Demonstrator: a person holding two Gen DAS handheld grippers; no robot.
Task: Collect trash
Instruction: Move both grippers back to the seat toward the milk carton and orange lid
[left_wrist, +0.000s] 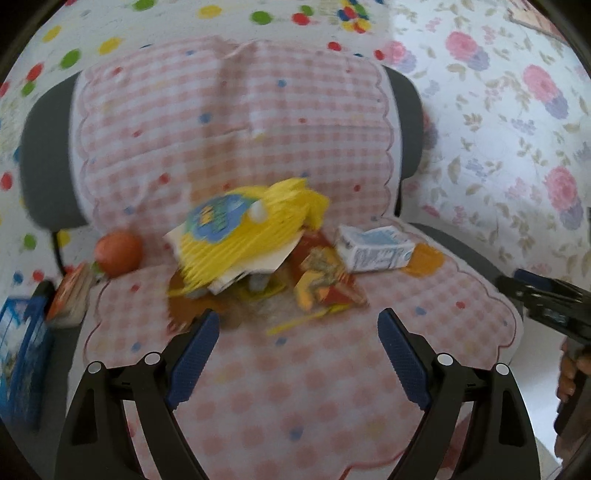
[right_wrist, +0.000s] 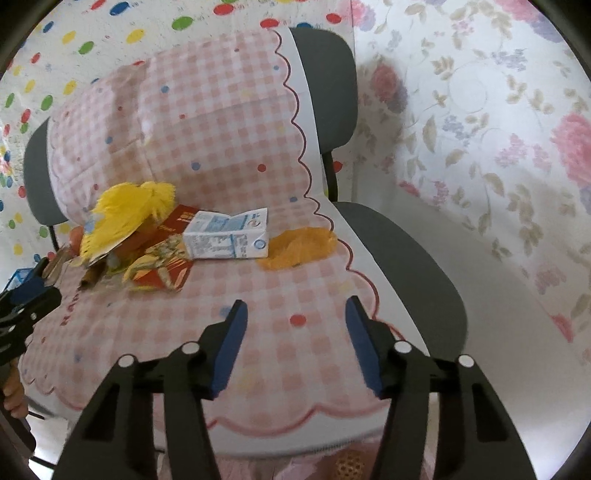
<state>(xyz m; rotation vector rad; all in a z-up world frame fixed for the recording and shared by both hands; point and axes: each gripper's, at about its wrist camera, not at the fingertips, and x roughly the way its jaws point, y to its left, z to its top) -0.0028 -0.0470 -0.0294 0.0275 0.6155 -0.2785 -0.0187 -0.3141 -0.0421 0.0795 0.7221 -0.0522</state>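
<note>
both grippers hover over the chair (right_wrist: 406, 236), which wears a pink checked cover (left_wrist: 295, 387). the left gripper (left_wrist: 297, 325) has its jaws spread wide with nothing between them, only cover below. the right gripper (right_wrist: 295, 310) stands about half open, also with nothing in it. the trash sits in a heap at the back of the seat: a white and blue carton (right_wrist: 227, 236) on its side, an orange scrap (right_wrist: 299, 245) just to its right, a red and yellow wrapper (right_wrist: 162, 269) to its left. beside that, a yellow fan (left_wrist: 255, 232) lies on top of papers, and a red ball (left_wrist: 119, 253) rests at the far left edge. all of it is ahead of the fingertips, none touched.
</note>
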